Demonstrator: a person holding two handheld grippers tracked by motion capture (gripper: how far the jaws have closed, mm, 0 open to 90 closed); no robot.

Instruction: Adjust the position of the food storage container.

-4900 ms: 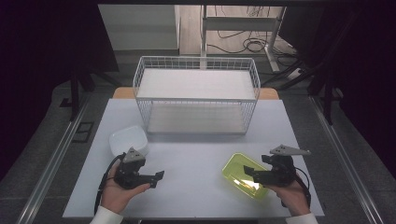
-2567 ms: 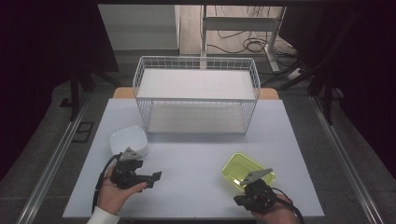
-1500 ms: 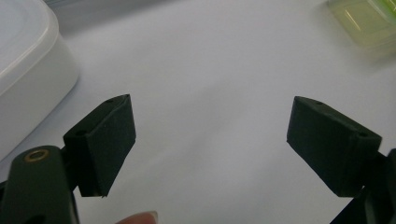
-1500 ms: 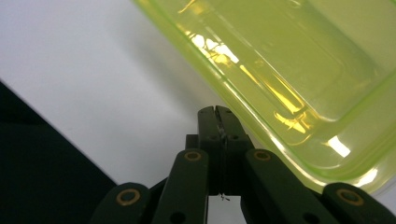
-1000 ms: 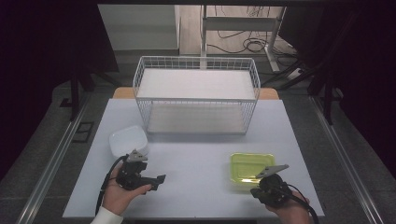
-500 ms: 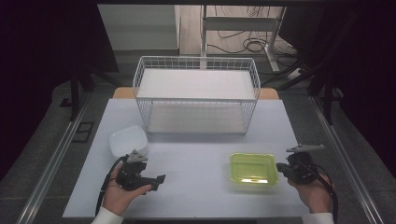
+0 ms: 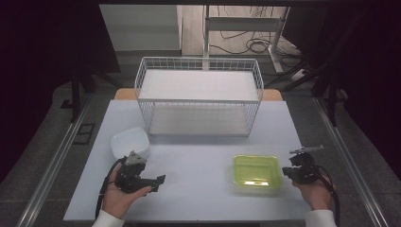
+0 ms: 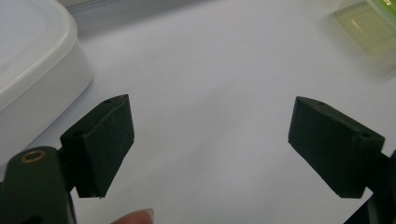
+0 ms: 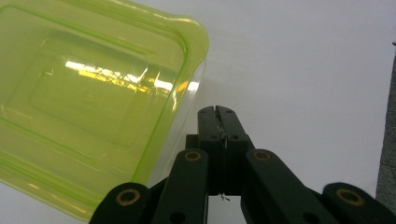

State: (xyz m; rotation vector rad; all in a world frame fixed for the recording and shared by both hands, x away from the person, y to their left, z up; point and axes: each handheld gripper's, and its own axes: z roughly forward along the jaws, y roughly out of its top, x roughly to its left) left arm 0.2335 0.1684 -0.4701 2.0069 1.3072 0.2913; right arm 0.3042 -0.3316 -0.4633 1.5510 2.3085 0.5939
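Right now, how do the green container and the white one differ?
The green container is see-through and sits beside the right gripper; the white container is opaque and sits by the left gripper. The right gripper's jaws are shut, the left's wide open. Both containers are roughly square with rounded corners, on the table.

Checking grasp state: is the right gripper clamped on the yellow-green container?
No. The right gripper has its jaws shut on nothing, beside the yellow-green container rim.

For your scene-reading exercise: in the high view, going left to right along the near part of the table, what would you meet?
Black left gripper, held in a hand → translucent yellow-green square plastic container → black right gripper, held in the other hand beside the container's right edge.
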